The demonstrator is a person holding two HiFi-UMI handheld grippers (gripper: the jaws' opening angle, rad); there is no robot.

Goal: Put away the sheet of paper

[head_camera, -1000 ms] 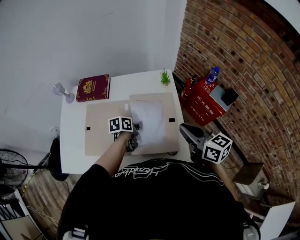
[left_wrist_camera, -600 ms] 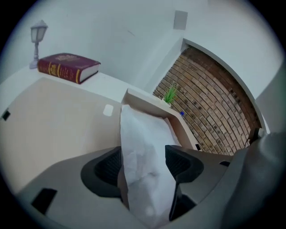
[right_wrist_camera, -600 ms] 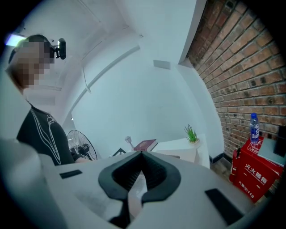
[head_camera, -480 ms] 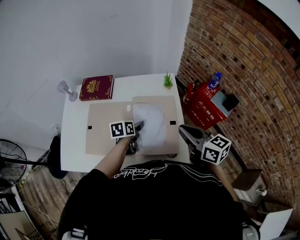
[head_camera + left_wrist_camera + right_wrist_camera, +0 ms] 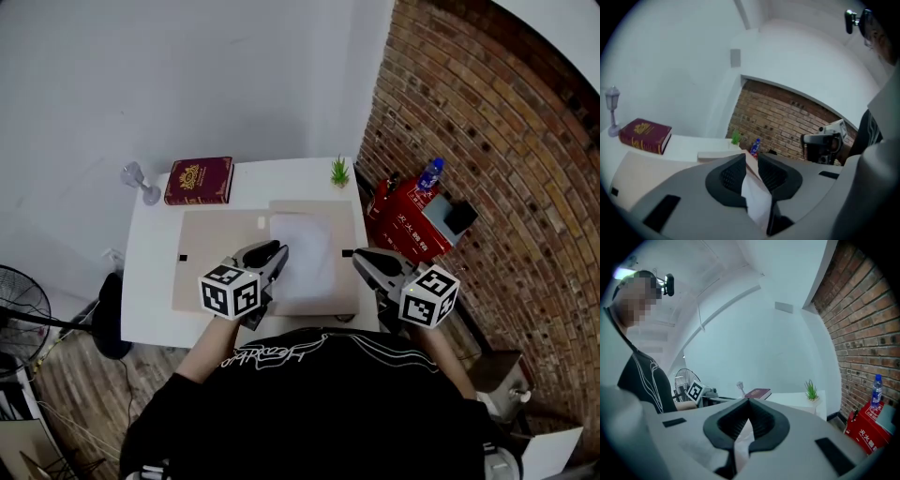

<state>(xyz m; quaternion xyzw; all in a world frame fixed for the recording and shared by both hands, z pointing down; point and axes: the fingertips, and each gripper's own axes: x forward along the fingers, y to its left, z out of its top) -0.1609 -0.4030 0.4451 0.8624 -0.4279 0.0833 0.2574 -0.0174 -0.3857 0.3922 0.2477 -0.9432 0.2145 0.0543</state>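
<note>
White desk (image 5: 155,281) stands against white wall (image 5: 187,75), with its right end near brick wall (image 5: 506,141). Tan mat (image 5: 211,246) covers most of the desk middle. Paper (image 5: 302,246) is one white sheet lying flat on the mat, toward the desk's right side, edges roughly square to the mat. Two small black marks (image 5: 182,259) sit on the mat, one toward the desk's left and one toward its right.

Maroon book (image 5: 199,180) lies flat at the desk back, left of centre, off the mat. Small lamp (image 5: 139,181) stands upright at the desk's back left corner, just beside the book. Green plant (image 5: 339,172) stands at the desk's back right corner.

Left claw (image 5: 274,253) hangs over the desk front, by the paper's left edge. Its jaws are closing with a narrow gap between them. Nothing is pinched; the paper shows through the gap, beyond the jaws.

Right claw (image 5: 361,259) hangs over the desk's front right corner, off the paper. Its jaws meet at the tips, with nothing seen clamped between them.

Past the desk's right end, red box (image 5: 403,220) sits low by the brick wall, with blue bottle (image 5: 429,173) upright at its far end. Fan (image 5: 19,319) stands off the desk's left end, low down. Wood floor (image 5: 80,375) shows below the desk's left front. A person in a black shirt (image 5: 309,412) stands at the desk front.
</note>
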